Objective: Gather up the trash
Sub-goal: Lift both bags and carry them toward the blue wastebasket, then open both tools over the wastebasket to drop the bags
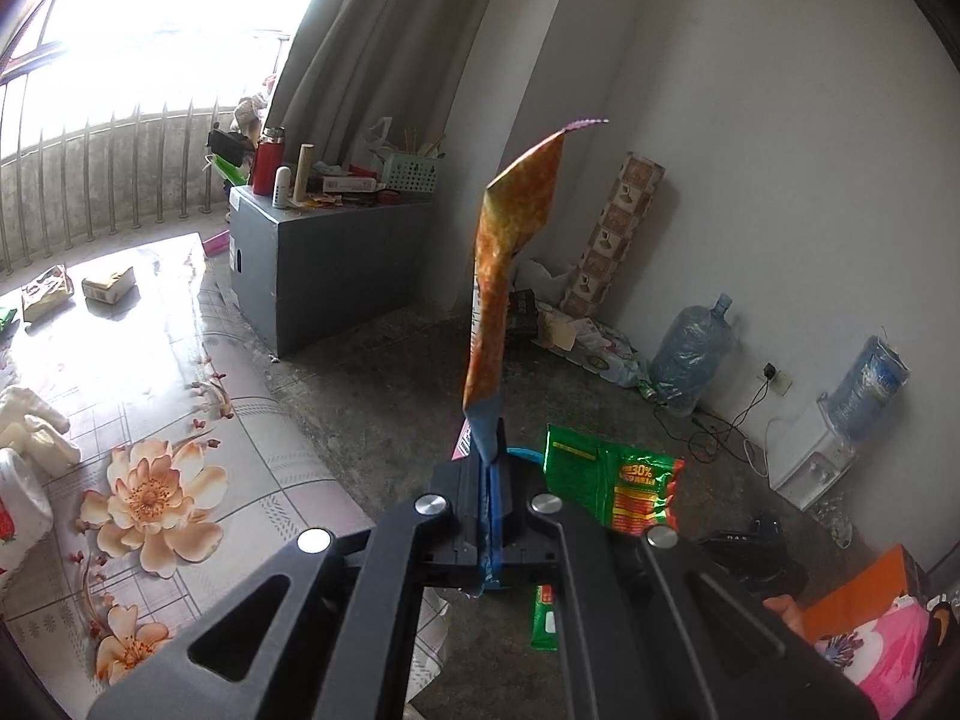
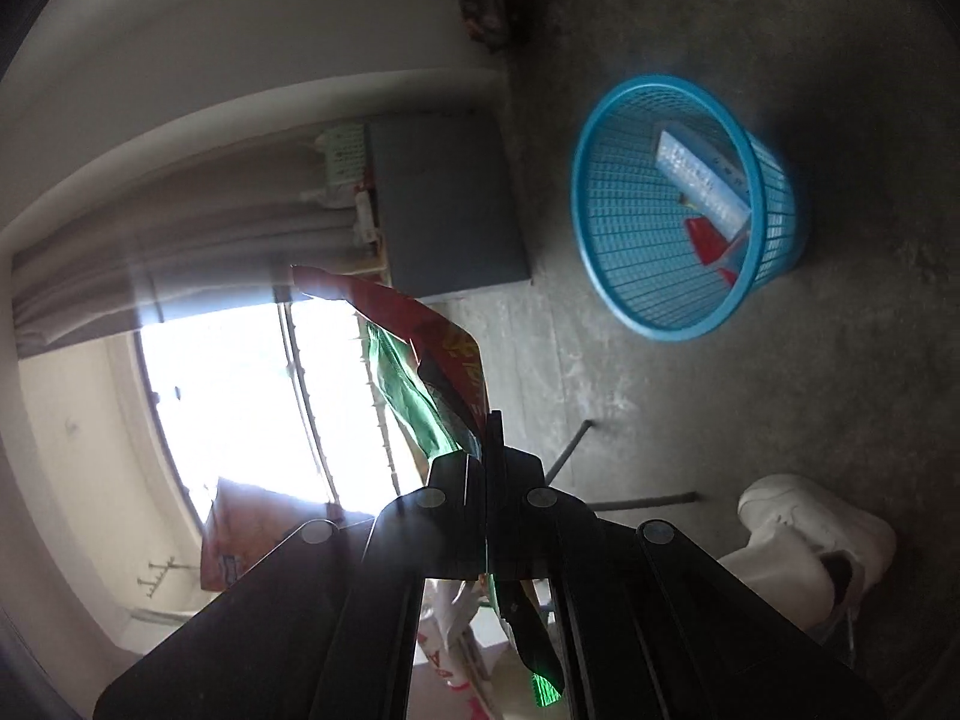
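Both grippers are clenched on trash: the left gripper (image 1: 489,483) pinches an orange wrapper (image 1: 510,252) that stands upright from its jaws, while the right gripper (image 2: 486,468) grips a green and red packet (image 2: 432,372) jutting forward. In the right wrist view, a blue basket (image 2: 606,240) sits on the concrete floor ahead and to the right, well apart from the packet. It already holds a pale box and something red. From the left wrist view only a sliver of blue rim shows behind the fingers, so which hand is nearer is unclear.

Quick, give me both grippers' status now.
Left gripper: shut on the orange wrapper.
Right gripper: shut on the green and red wrapper.
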`<state>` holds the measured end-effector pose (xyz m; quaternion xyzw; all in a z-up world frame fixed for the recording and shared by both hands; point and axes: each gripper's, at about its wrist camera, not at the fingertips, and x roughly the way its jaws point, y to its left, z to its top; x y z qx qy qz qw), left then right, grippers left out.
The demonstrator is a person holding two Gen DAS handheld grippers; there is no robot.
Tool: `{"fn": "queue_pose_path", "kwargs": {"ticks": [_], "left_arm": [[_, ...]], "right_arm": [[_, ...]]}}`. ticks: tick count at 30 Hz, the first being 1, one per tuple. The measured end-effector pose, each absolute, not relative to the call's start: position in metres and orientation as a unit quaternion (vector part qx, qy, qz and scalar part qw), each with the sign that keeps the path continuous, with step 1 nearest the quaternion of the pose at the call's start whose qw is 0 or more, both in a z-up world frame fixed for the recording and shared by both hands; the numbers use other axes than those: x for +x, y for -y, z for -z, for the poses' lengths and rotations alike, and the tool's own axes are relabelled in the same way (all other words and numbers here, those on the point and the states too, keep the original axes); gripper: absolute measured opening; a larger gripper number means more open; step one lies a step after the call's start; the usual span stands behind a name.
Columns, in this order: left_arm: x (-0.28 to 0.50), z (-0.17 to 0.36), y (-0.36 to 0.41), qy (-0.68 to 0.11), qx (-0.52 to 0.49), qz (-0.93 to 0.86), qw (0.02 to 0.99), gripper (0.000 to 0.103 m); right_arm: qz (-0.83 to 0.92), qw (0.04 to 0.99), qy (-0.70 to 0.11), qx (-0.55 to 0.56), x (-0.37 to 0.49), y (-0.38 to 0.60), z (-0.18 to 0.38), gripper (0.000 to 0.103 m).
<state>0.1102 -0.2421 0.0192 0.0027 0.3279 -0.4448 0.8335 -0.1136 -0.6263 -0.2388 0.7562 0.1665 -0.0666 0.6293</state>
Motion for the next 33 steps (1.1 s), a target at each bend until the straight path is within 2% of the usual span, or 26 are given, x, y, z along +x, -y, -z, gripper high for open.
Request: {"fn": "queue_pose_path", "kwargs": {"ticks": [7, 10, 11, 14, 16, 18, 25, 31, 32, 33], "left_arm": [[0.126, -0.002, 0.274, -0.346, 0.021, 0.438, 0.829, 0.000], [0.132, 0.005, 0.286, -0.354, 0.028, 0.436, 0.827, 0.000], [0.134, 0.008, 0.290, -0.356, 0.031, 0.435, 0.826, 0.000], [0.138, 0.016, 0.303, -0.365, 0.040, 0.433, 0.823, 0.000], [0.141, 0.022, 0.314, -0.370, 0.045, 0.432, 0.821, 0.000], [0.142, 0.025, 0.326, -0.372, 0.050, 0.433, 0.820, 0.000], [0.122, 0.045, 0.402, -0.352, 0.133, 0.442, 0.814, 0.000], [0.087, 0.117, 0.494, -0.378, 0.250, 0.455, 0.767, 0.003], [0.082, 0.134, 0.507, -0.395, 0.265, 0.463, 0.748, 0.006], [0.079, 0.150, 0.518, -0.415, 0.279, 0.466, 0.730, 0.021]], "right_arm": [[0.139, 0.579, -0.144, 0.790, -0.078, 0.670, 0.300, 0.000], [0.201, 0.564, -0.153, 0.786, -0.067, 0.686, 0.326, 0.003], [0.220, 0.560, -0.160, 0.783, -0.065, 0.690, 0.336, 0.008], [0.275, 0.534, -0.209, 0.771, -0.062, 0.694, 0.363, 0.044], [0.280, 0.533, -0.221, 0.767, -0.065, 0.692, 0.369, 0.044], [0.272, 0.546, -0.221, 0.761, -0.071, 0.688, 0.367, 0.050], [0.269, 0.580, -0.200, 0.742, -0.125, 0.669, 0.342, 0.053], [0.285, 0.569, -0.206, 0.743, -0.184, 0.646, 0.339, 0.053], [0.289, 0.567, -0.207, 0.743, -0.195, 0.642, 0.340, 0.053], [0.293, 0.563, -0.210, 0.744, -0.199, 0.639, 0.342, 0.053]]}}
